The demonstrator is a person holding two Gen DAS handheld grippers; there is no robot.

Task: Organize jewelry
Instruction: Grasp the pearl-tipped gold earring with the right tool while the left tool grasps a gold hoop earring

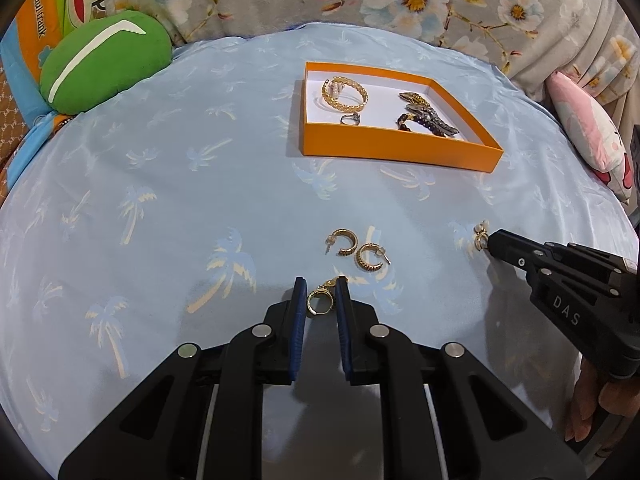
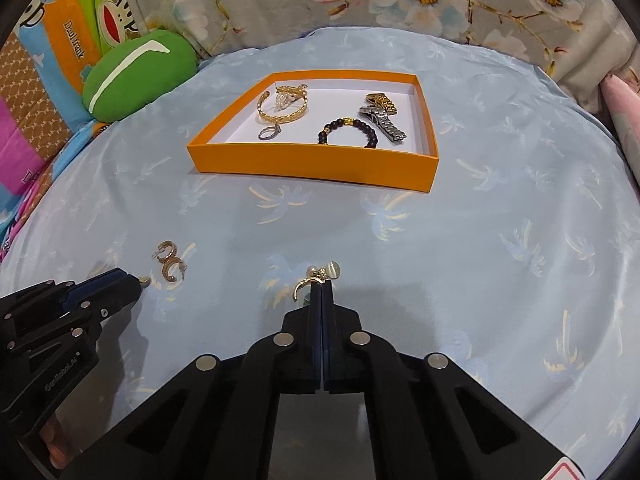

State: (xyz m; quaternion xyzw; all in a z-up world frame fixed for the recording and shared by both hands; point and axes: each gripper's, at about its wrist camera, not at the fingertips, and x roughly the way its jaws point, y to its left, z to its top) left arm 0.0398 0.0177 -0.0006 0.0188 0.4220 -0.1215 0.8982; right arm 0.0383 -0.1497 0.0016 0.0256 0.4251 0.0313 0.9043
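Between the blue pads of the left gripper sits a small gold hoop earring, lying on the bed's palm-print sheet. The jaws are drawn in close on either side of it and look to be pinching it, presumably so that it can be lifted straight off the soft cloth without sliding.

Off to that gripper's right, the right gripper is clenched fully together on the hook of a pearl drop earring; its gold wire and pale beads stick out past the tips. Gripping the thin wire rather than the round beads looks like the safer hold, since beads would likely roll out of flat pads. In the left wrist view the same earring shows only as a glint at the black tip.

Just beyond the left gripper lie two gold half-hoop earrings, side by side and touching nothing else, not yet picked up.

Farther out stands the orange box, open-topped with a white floor. It already holds a gold bangle, a silver ring, a dark bead bracelet and a metal watch, kept apart by kind. Both held earrings seem bound for it.

At the sheet's far left edge rests a green cushion.
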